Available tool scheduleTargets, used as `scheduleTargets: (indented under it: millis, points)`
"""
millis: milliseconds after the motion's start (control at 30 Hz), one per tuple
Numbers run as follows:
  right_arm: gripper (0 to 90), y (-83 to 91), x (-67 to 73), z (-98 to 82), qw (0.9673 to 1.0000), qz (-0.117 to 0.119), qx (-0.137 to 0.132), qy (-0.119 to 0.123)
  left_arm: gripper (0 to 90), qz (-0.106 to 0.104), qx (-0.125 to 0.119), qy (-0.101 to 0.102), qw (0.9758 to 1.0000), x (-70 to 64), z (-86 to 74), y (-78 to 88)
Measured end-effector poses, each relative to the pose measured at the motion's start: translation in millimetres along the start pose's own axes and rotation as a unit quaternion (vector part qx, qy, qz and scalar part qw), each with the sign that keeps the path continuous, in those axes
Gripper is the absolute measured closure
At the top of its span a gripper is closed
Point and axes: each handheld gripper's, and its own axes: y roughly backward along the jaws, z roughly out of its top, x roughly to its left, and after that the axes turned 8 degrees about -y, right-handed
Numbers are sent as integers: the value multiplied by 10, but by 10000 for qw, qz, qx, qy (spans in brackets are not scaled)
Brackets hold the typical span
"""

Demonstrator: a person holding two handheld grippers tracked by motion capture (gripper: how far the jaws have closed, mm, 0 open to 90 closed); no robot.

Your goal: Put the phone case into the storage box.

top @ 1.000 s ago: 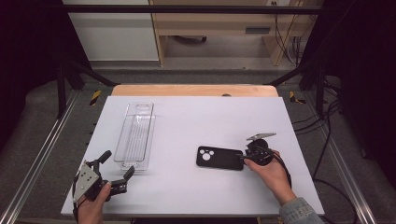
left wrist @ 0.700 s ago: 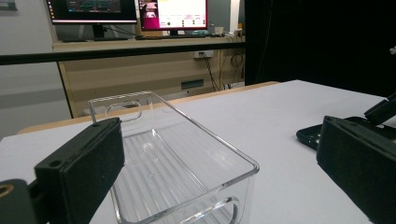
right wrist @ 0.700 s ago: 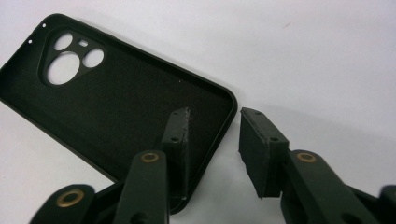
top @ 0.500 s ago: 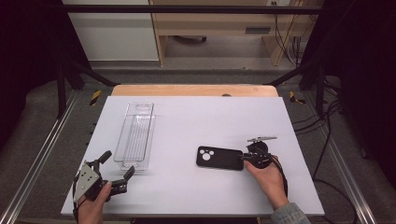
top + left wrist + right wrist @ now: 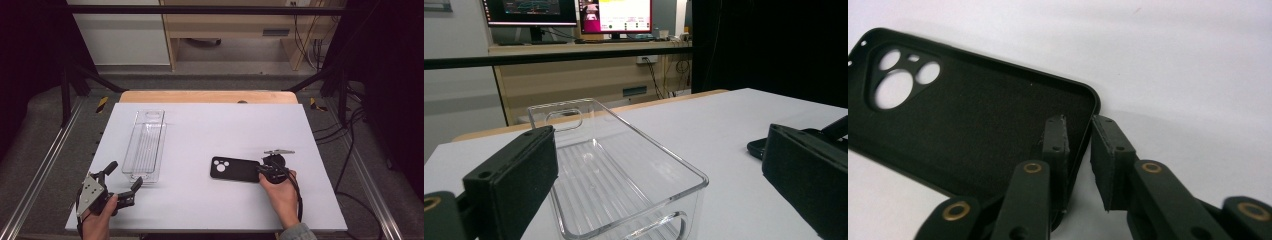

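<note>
A black phone case (image 5: 235, 169) lies inside-up on the white table, camera cutouts to the left. My right gripper (image 5: 261, 171) is at its right end. In the right gripper view the jaws straddle the case's (image 5: 973, 125) end rim, one pad inside and one outside. The right gripper (image 5: 1078, 122) has just been closing on that rim, and a thin gap still shows at the pads. My left gripper (image 5: 125, 173) rests open at the front left, just short of a clear plastic bin (image 5: 147, 145). In the left gripper view the bin (image 5: 624, 165) stands between the wide jaws of the left gripper (image 5: 659, 150).
The white table top (image 5: 210, 125) has a wooden strip along its far edge. Black frame posts and cables stand off to both sides. A desk with monitors (image 5: 574, 10) sits beyond the table.
The right gripper's jaws have narrowed around the case's right end and the hand has shifted slightly. The left gripper, the bin and the case have stayed put.
</note>
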Motion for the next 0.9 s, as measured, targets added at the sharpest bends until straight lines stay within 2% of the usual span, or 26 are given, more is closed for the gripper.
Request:
scheduleTargets:
  millis: [33,100,133,267,367,433,533,700,767,900]
  points:
    - [803,4,26,-23,9998,-84,-74,-136,12,-3,-1,5,10000,-1,-1,-3]
    - [824,3,27,-34,9997,-124,-131,-158,12,-22,0,6,10000,-3,-1,-9]
    - [841,5,26,-49,9992,-155,-191,-311,12,-40,1,3,10000,-4,-3,-16]
    - [870,11,50,-73,9985,-244,-265,-419,12,-42,-5,46,10000,3,-8,-21]
    - [882,8,45,-104,9973,-179,-367,-617,12,-27,-18,68,10000,10,-9,-22]
    - [883,6,48,-117,9970,-205,-428,-606,12,-33,-17,79,10000,12,-11,-24]
    - [886,32,36,-122,9959,-64,-536,-733,12,5,-15,62,10000,22,-13,-14]
    - [888,115,-2,-61,9953,39,-685,-689,12,79,15,52,10000,35,-12,-7]
    - [888,151,-64,-25,9943,115,-841,-653,12,110,24,30,9999,33,-5,-2]
    - [888,158,-142,-27,9936,180,-947,-581,11,116,28,-2,9999,19,3,12]
